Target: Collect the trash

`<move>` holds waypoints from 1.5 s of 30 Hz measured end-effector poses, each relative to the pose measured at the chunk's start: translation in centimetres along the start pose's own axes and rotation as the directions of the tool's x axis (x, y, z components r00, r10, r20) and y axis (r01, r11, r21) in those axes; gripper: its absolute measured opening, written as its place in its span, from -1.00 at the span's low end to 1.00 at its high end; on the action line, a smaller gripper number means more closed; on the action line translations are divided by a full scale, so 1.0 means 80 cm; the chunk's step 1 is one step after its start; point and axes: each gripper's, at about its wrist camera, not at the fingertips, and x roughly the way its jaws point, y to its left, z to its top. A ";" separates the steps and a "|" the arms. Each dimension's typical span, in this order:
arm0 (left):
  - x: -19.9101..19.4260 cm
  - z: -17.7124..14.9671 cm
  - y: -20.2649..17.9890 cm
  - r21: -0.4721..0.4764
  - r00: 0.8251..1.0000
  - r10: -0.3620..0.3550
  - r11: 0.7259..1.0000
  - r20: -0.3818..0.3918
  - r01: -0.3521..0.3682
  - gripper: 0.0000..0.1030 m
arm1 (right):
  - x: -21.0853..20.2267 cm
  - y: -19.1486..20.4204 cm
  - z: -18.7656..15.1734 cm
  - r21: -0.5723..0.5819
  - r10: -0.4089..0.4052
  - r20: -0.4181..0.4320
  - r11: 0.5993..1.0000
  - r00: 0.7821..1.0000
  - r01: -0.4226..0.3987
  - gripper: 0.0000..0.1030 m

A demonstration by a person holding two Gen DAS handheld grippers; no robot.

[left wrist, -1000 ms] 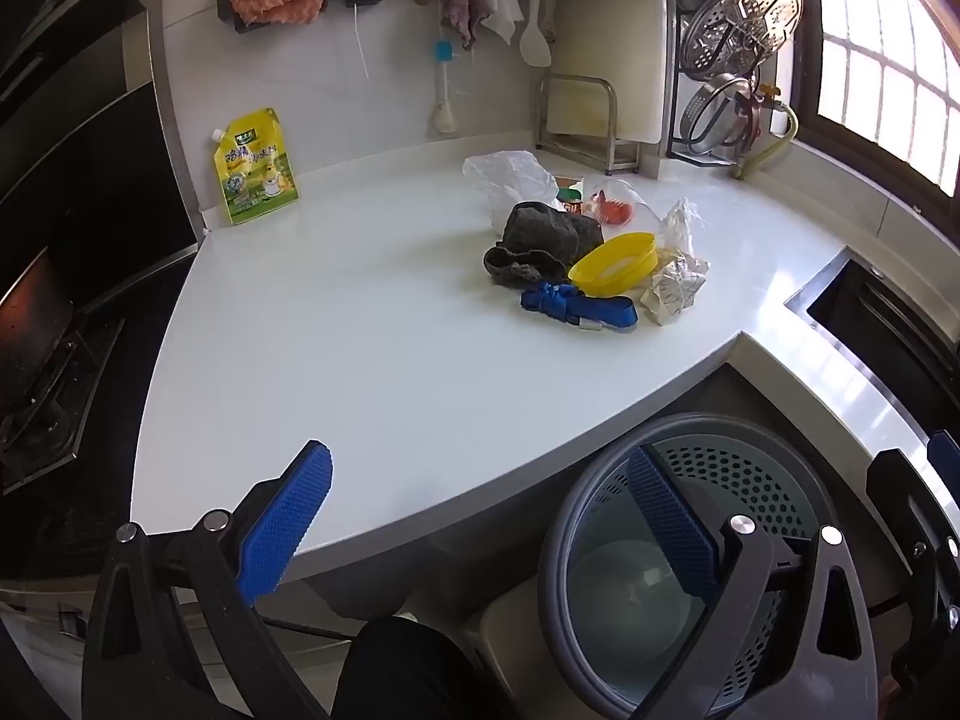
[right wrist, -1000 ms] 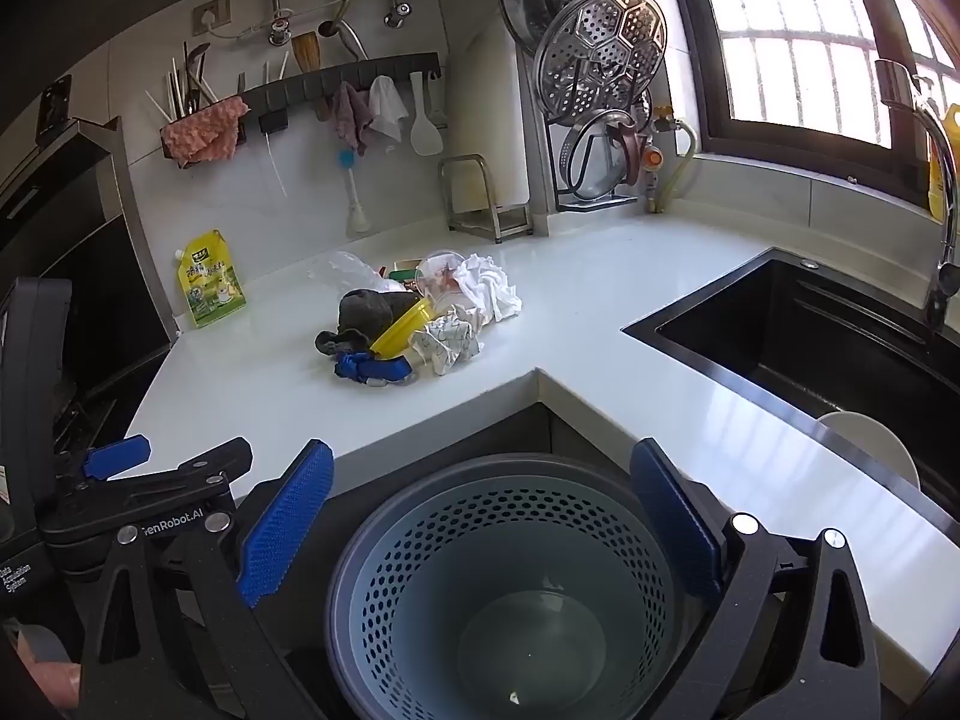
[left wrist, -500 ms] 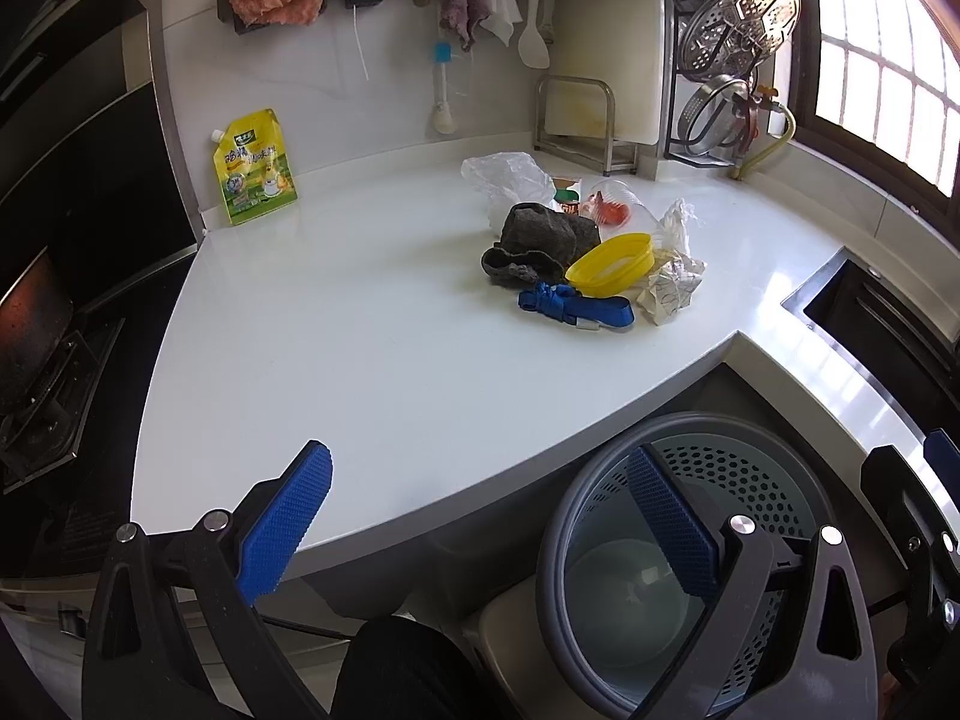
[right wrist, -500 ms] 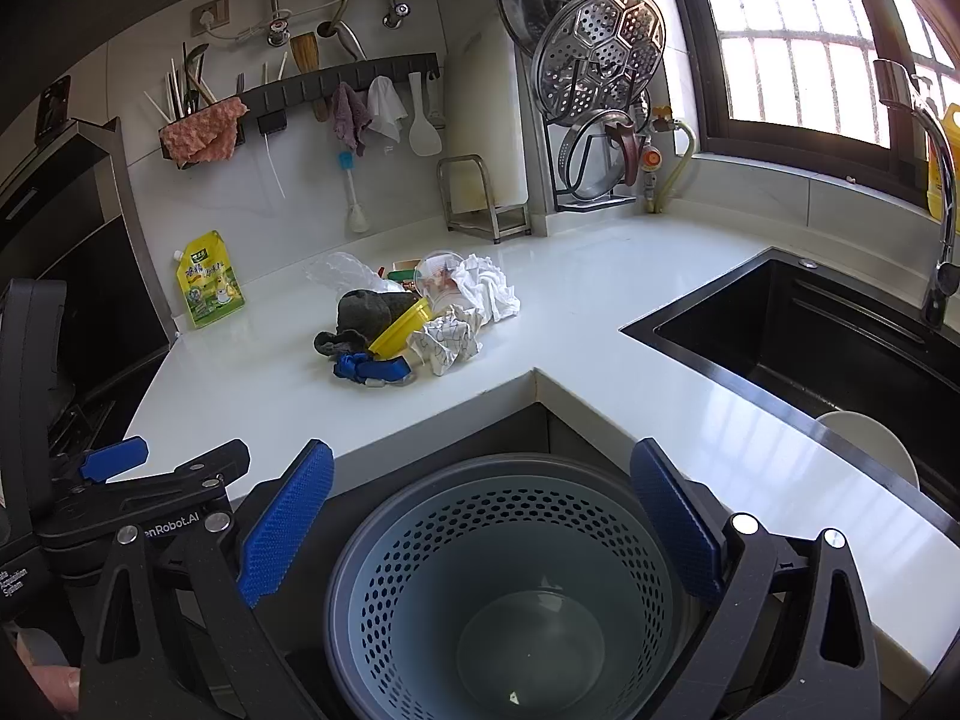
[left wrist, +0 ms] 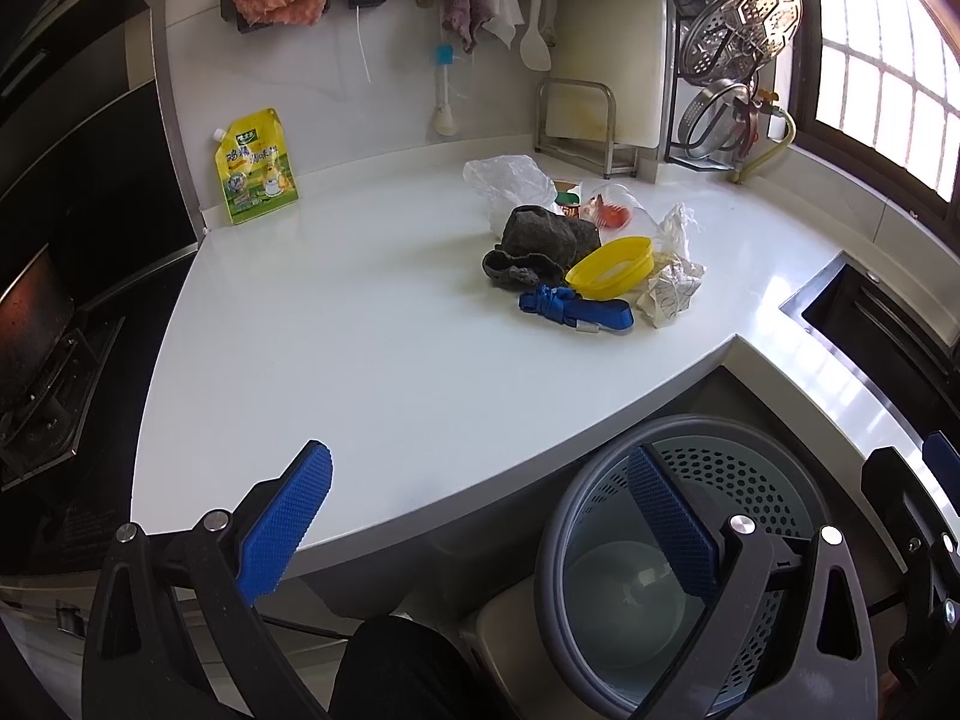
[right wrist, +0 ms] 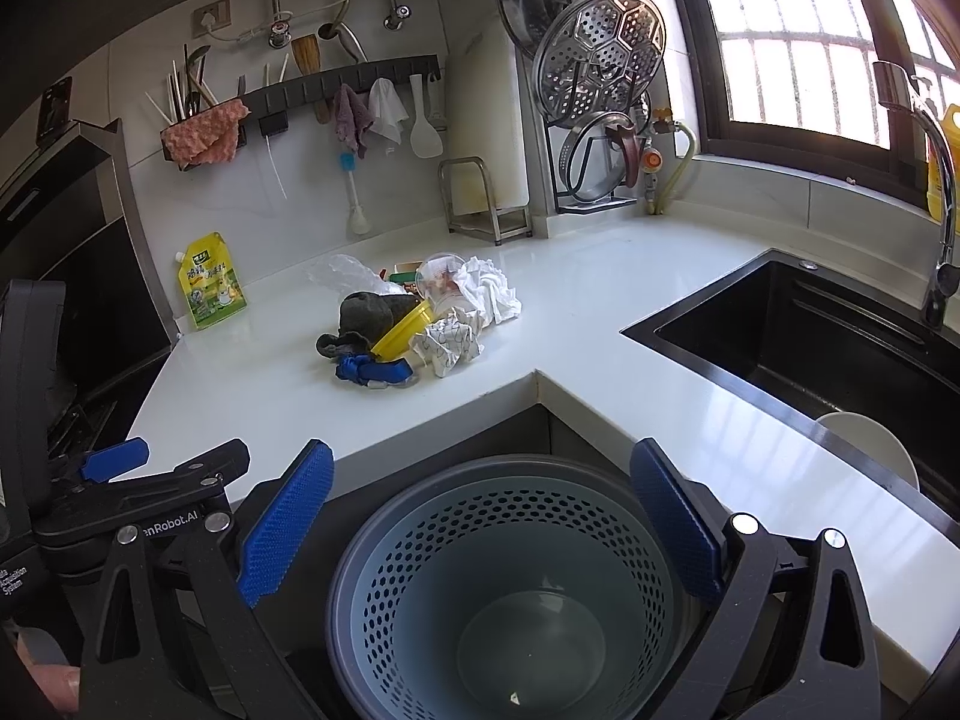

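A pile of trash lies on the white counter [left wrist: 336,330]: a yellow lid [left wrist: 612,269], a blue strap [left wrist: 573,311], a dark grey rag [left wrist: 540,243], crumpled paper [left wrist: 669,291], a clear plastic bag [left wrist: 510,180] and a clear cup [left wrist: 612,207]. The same pile shows in the right wrist view around the yellow lid [right wrist: 403,327]. A grey perforated bin [right wrist: 504,588] stands on the floor below the counter corner, nearly empty. My left gripper [left wrist: 480,531] is open over the counter's front edge. My right gripper [right wrist: 480,531] hangs open above the bin, holding nothing.
A yellow pouch [left wrist: 255,165] leans on the back wall. A black sink [right wrist: 810,336] lies to the right with a tap [right wrist: 936,180]. A lid rack [right wrist: 600,90] and a utensil rail [right wrist: 300,102] line the wall. A dark stove [left wrist: 36,360] sits left.
Both views have shifted only slightly; the grippers stay open and the trash pile has not moved.
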 end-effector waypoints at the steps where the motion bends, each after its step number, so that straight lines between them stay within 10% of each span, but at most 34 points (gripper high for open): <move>1: 0.000 0.000 0.001 -0.001 1.000 -0.001 1.000 0.000 0.001 0.88 | 0.000 0.000 0.000 0.000 0.001 -0.001 1.000 1.000 -0.001 0.84; 45: -0.011 0.000 -0.007 -0.004 1.000 -0.001 1.000 0.009 0.001 0.88 | -0.004 0.001 -0.003 -0.001 0.010 0.007 1.000 1.000 -0.010 0.84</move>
